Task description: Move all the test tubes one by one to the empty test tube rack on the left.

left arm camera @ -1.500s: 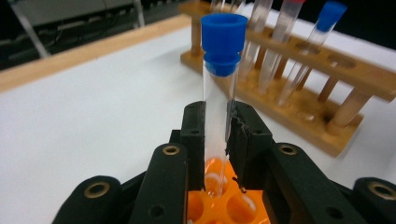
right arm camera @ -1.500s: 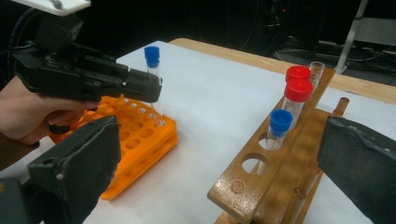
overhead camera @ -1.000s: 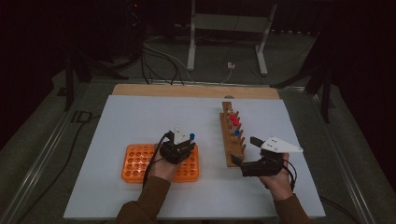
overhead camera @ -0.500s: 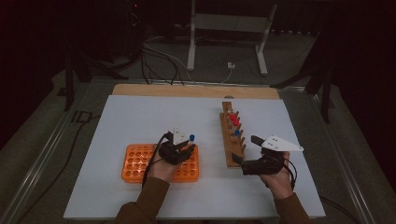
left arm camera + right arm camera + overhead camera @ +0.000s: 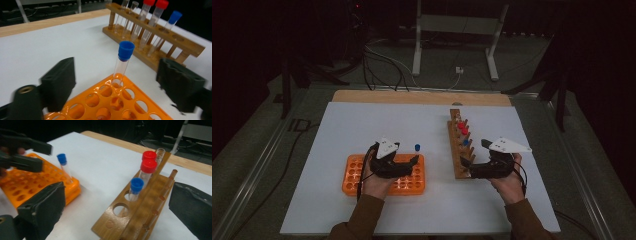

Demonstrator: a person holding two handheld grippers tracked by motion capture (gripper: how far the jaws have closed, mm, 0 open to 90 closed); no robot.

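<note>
Nearest: left gripper, jaws spread wide, clamped on nothing, either side of a blue-capped tube standing upright in a corner hole of the orange rack near the desk's front edge. Likely light, rigid, slick-walled and breakable; best pinched gently on the clear wall just under the cap. Farther right: right gripper, jaws likewise apart, straddling the near end of the wooden rack with its red- and blue-capped tubes. Beyond: white desk top, smooth, wooden back edge; dark room, cables on the floor.

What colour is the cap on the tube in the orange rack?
Blue cap, clearest in the left gripper view.
</note>
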